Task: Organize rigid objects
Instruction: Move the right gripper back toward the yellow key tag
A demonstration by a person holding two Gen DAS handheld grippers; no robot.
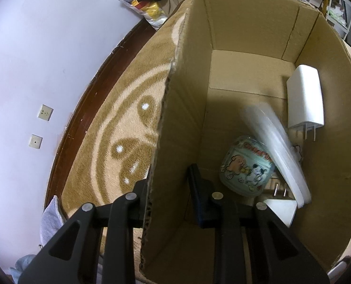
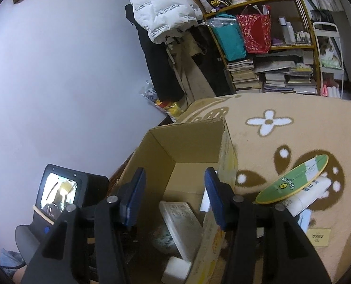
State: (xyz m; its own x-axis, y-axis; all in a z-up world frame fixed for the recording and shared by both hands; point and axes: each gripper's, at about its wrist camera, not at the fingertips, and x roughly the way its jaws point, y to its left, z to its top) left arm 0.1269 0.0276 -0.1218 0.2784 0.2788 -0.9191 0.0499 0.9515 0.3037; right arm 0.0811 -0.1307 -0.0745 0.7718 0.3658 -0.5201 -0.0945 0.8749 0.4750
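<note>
Room: pale wall (image 1: 45, 47) with two sockets; a cluttered shelf unit (image 2: 270, 35) at 1 o'clock in the right wrist view.
Surface: tan patterned rug (image 2: 282, 142) under everything.
Cardboard box (image 1: 246, 35): open-topped, standing on the rug and filling the right half of the left wrist view.
Box contents: white plug adapter (image 1: 305, 99) against the wall at 2 o'clock; white remote control (image 1: 274, 151) lying tilted at the centre; cartoon-printed case (image 1: 246, 168) beside and partly under it; a second white adapter (image 1: 282, 209) at 5 o'clock, prongs toward the remote.
Left gripper (image 1: 170, 191): pointing steeply down, jaws narrow and pinched on the box's near wall, one finger outside, one inside.
Right gripper (image 2: 175, 198): angled gently down above the box opening, jaws parted about halfway, nothing between the pads.
Outside the box: green oval board (image 2: 293, 182) at 3 o'clock of the right gripper, resting on a white tube (image 2: 310, 196); a yellow card (image 2: 318, 236) nearby.
</note>
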